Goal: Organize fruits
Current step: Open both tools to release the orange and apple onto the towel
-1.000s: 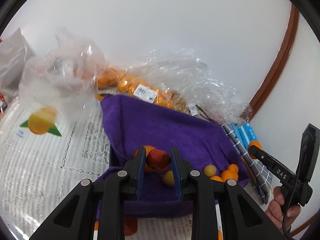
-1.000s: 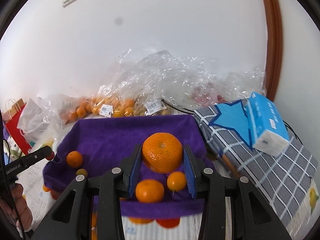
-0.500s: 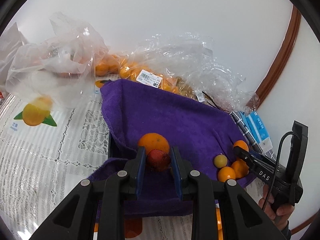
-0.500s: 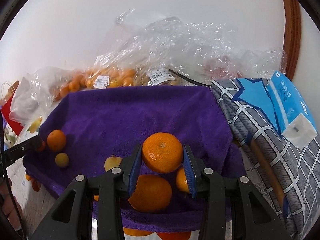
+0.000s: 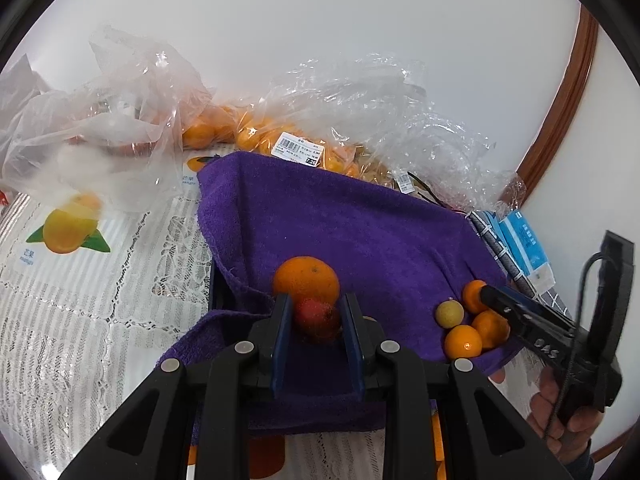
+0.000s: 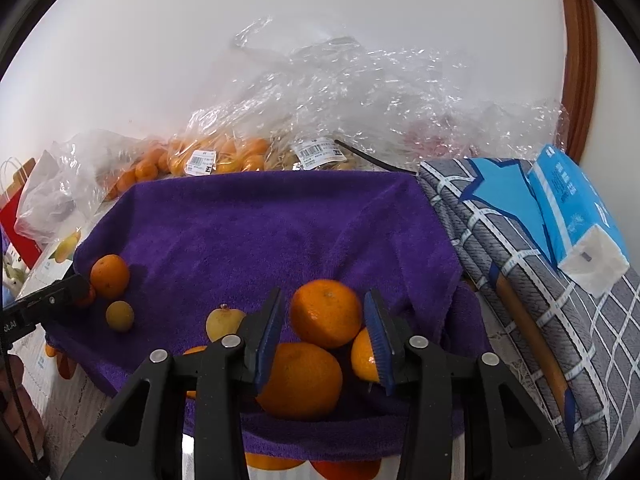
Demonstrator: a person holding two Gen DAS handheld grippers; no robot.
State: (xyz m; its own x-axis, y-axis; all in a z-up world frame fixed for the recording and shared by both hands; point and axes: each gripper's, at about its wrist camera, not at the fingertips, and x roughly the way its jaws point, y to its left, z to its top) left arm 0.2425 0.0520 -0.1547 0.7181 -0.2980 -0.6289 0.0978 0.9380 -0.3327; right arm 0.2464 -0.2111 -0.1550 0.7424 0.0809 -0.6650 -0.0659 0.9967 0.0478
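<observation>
A purple towel (image 5: 340, 220) lines a tray and holds loose fruit. My left gripper (image 5: 315, 308) is shut on a small red fruit (image 5: 316, 318), low over the towel's near left edge, just in front of a large orange (image 5: 306, 280). My right gripper (image 6: 324, 312) has its jaws opening around a mandarin (image 6: 326, 314); thin gaps show between the pads and its skin. That mandarin rests on a bigger orange (image 6: 298, 380) and beside a small one (image 6: 362, 356). Two yellow fruits (image 6: 224, 320) (image 6: 119, 315) lie further left on the towel.
Clear plastic bags of oranges (image 6: 216, 156) and crumpled wrap (image 5: 380, 112) crowd the wall behind the towel. A grey checked cloth (image 6: 560, 320) with a blue tissue pack (image 6: 572, 204) lies to the right. A lace tablecloth (image 5: 80, 300) covers the left side.
The right gripper sank with the mandarin onto the pile of oranges and its jaws widened off it. The left gripper came down with the red fruit close to the large orange.
</observation>
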